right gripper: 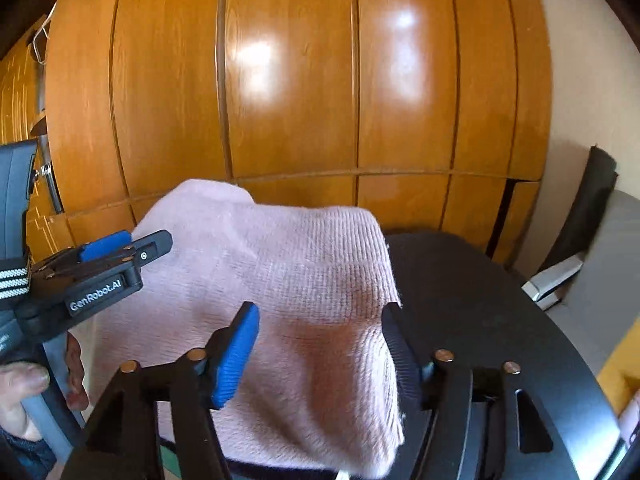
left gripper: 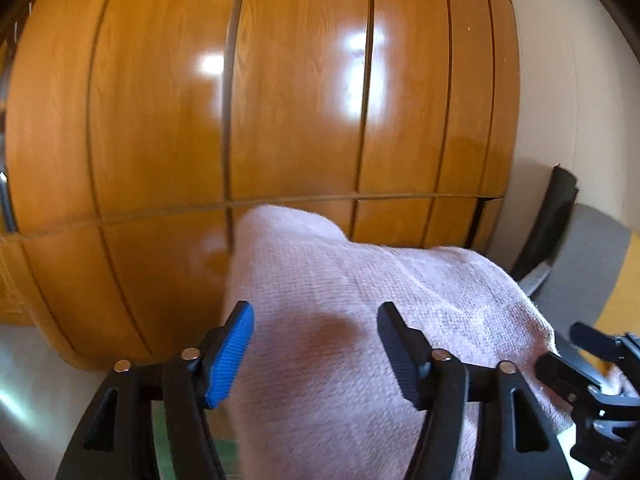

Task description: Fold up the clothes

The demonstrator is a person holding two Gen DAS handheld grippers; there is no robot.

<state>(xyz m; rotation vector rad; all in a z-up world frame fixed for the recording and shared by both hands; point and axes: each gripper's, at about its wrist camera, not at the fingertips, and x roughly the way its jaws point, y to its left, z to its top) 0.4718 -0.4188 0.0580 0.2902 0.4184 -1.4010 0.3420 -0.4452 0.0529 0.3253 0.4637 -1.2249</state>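
pink knit garment (right gripper: 288, 280) on dark desk (right gripper: 480, 300): soft, light, limp. both left tongs (left gripper: 316, 348) and right tongs (right gripper: 320, 352) spread, seemingly pinching nothing. grip its right edge corners.

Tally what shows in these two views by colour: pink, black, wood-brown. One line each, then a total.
Pink: 1, the knit garment.
Black: 3, the left gripper, the right gripper, the round table.
Wood-brown: 1, the panelled wardrobe.
Total: 5
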